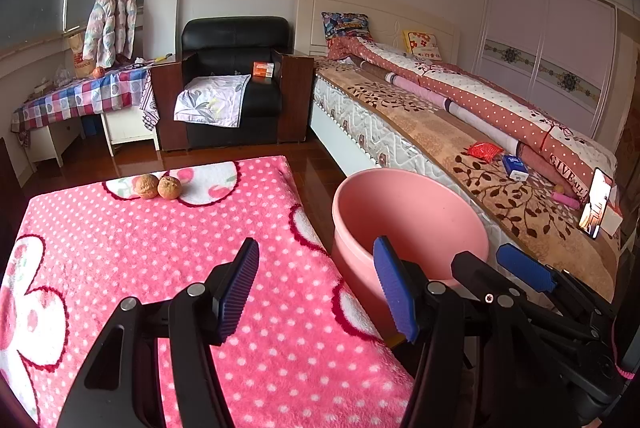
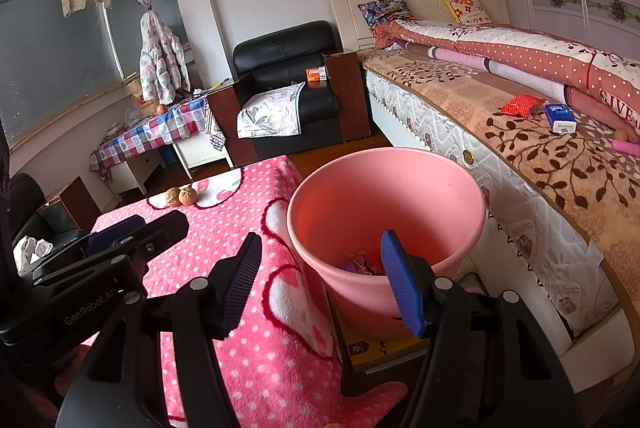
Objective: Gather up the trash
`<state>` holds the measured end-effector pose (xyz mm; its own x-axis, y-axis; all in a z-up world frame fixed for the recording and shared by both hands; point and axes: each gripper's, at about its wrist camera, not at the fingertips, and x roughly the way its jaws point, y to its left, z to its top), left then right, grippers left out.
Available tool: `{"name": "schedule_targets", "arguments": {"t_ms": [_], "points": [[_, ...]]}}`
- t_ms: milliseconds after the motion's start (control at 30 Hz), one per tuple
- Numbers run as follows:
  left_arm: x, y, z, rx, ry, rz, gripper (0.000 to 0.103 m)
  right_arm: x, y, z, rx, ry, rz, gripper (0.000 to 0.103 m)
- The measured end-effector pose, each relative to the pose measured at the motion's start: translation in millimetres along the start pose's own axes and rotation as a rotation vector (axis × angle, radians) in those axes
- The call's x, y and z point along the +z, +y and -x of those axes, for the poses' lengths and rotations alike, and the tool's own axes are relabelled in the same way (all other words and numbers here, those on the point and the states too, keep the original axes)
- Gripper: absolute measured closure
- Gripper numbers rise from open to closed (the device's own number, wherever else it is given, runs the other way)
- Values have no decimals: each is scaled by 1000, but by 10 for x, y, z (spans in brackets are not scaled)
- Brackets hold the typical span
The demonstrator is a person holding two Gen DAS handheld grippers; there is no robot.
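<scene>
A pink bucket [image 1: 408,212] stands on the floor between the pink dotted blanket [image 1: 160,248] and the bed; in the right wrist view the bucket [image 2: 384,200] holds a few wrappers [image 2: 362,264] at its bottom. Two walnuts [image 1: 158,186] lie at the blanket's far edge, also in the right wrist view [image 2: 181,196]. My left gripper [image 1: 320,288] is open and empty over the blanket's right edge. My right gripper [image 2: 320,284] is open and empty just above the bucket's near rim. A red wrapper [image 2: 520,105] and a blue box [image 2: 560,117] lie on the bed.
The bed [image 2: 520,164] runs along the right, with a phone [image 1: 596,204] and a pink item [image 2: 626,147] on it. A black armchair [image 1: 236,76] holding an orange box [image 1: 263,69] stands at the back. A checkered table [image 1: 80,96] is at the left.
</scene>
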<state>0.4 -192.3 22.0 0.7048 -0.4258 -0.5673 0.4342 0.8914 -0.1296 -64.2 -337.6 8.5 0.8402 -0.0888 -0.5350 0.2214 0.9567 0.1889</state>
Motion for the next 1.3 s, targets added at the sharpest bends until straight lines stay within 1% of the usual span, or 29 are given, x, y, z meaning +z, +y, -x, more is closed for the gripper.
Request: {"name": "schedule_targets", "arguments": {"t_ms": [767, 1300], "points": [[-6, 17, -3, 1, 4, -1, 45, -5, -1, -19, -1, 8, 2, 41], [-36, 61, -24, 16, 9, -7, 45, -25, 15, -7, -1, 13, 5, 41]]}}
